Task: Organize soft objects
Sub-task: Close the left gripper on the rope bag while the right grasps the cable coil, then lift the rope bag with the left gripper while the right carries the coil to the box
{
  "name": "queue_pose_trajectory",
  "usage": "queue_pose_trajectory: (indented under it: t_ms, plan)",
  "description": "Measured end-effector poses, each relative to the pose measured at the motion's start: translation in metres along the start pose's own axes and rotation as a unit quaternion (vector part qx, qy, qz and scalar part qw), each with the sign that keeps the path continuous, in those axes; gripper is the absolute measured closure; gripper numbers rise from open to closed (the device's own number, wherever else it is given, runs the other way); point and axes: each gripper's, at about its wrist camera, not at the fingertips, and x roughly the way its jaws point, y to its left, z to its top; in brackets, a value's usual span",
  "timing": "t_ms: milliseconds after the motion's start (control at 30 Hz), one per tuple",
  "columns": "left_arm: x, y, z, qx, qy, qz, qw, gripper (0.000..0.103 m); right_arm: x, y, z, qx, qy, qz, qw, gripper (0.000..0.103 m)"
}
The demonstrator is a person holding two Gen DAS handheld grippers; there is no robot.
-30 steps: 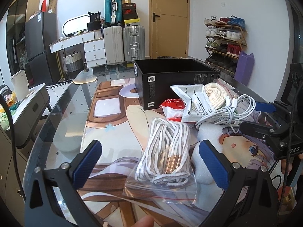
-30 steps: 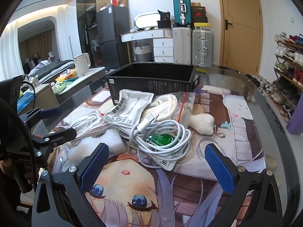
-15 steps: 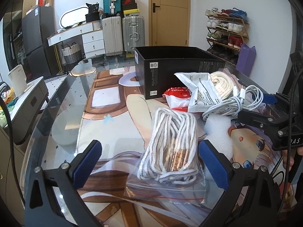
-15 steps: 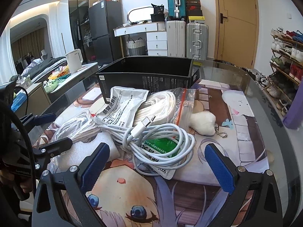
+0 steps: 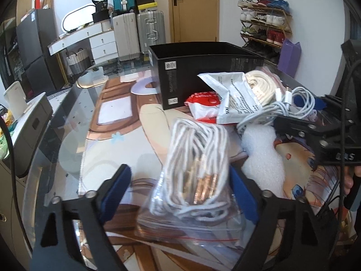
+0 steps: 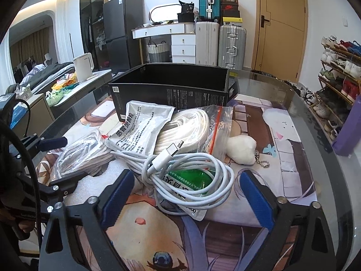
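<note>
A clear zip bag of white cord (image 5: pixel 198 171) lies on the printed mat between the jaws of my left gripper (image 5: pixel 180 194), which is open around it; the right pad looks close to the bag. My right gripper (image 6: pixel 187 196) is open, and a coiled white charging cable (image 6: pixel 187 176) on a green packet (image 6: pixel 191 180) lies between and just beyond its pads. Behind them lie a white sachet (image 6: pixel 140 131), a bagged coil of thick white rope (image 6: pixel 185 126), a red packet (image 5: pixel 203 103), white foam (image 5: pixel 264 158) and a small white plush (image 6: pixel 241 149). An open black box (image 6: pixel 171 90) stands behind the pile.
The glass table's edge (image 6: pixel 327 153) curves on the right, with a purple bag (image 6: pixel 352 126) and a shoe rack (image 6: pixel 338 72) beyond. Suitcases (image 6: pixel 230 43), drawers and a door stand at the back. A side cabinet with a kettle (image 6: pixel 83 65) is left.
My left gripper has moved forward so the cord bag now sits between its jaws. My right gripper has moved closer to the coiled cable.
</note>
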Motion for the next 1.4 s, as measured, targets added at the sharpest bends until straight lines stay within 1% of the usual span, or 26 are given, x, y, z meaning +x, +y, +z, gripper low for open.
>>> queue_pose_trajectory:
  t_ms: [33,100,133,167,200,300,700,933,1167,1400]
  plan:
    - [-0.001,-0.001,-0.001,0.001,-0.002,-0.004,1.0,0.026,0.001,0.001,0.001,-0.001,0.003,0.002,1.0,0.018]
    - [-0.003,-0.003,-0.002,0.004,-0.006,-0.013,0.9999,0.04,0.002,0.0,0.0,-0.003,0.004,0.003,1.0,0.022]
    - [-0.004,-0.004,-0.002,0.006,-0.007,-0.014,0.9999,0.041,0.002,0.001,0.0,-0.004,0.003,0.003,1.0,0.023]
    - [-0.005,-0.005,-0.002,0.009,-0.009,-0.013,0.9998,0.045,0.001,0.001,-0.001,-0.004,0.002,0.004,1.0,0.027]
    - [-0.006,-0.005,-0.003,0.009,-0.011,-0.014,0.9998,0.047,0.0,0.001,-0.001,-0.004,0.001,0.004,1.0,0.031]
    - [-0.009,-0.003,-0.004,0.003,-0.014,-0.02,0.9997,0.052,-0.002,-0.001,-0.004,-0.002,-0.003,0.006,1.0,0.032]
    - [-0.017,0.006,-0.002,-0.016,-0.03,-0.027,0.9991,0.061,-0.027,-0.012,-0.014,0.001,-0.048,0.002,0.999,0.035]
    - [-0.026,0.008,0.001,-0.025,-0.042,-0.03,0.9983,0.062,-0.041,-0.016,-0.016,0.005,-0.071,0.002,0.997,0.036]
    - [-0.037,0.015,0.006,-0.034,-0.058,-0.029,0.9973,0.062,-0.055,-0.021,-0.01,0.009,-0.094,-0.001,0.996,0.036]
    - [-0.046,0.016,0.013,-0.038,-0.071,-0.019,0.9966,0.062,-0.065,-0.019,-0.005,0.011,-0.111,-0.001,0.994,0.036]
